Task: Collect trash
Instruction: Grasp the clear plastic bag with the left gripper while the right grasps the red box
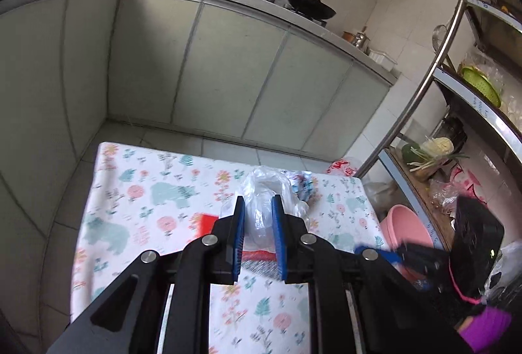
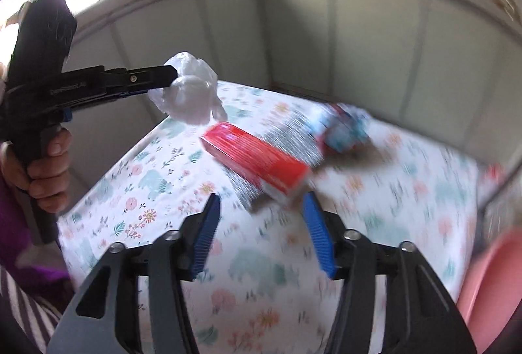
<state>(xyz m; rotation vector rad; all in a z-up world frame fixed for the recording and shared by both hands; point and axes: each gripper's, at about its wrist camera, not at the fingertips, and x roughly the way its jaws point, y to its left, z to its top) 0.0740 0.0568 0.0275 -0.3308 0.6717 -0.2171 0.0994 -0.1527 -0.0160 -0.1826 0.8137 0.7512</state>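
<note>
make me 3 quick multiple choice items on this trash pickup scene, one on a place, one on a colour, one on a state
1. Where does the red box lie?
A. on the flowered tablecloth
B. in the pink basin
C. on the stove

2. What colour is the colander on the metal rack?
A. green
B. orange
C. black

3. What is the state of the left gripper?
A. open and empty
B. shut on the clear plastic bag
C. shut on the red box

Answers:
1 A: the box rests flat on the flowered tablecloth, apart from the pink basin.
2 A: its rim and wall show bright green.
3 B: its blue fingers pinch the clear plastic bag, which hangs above the table in the right wrist view.
</note>
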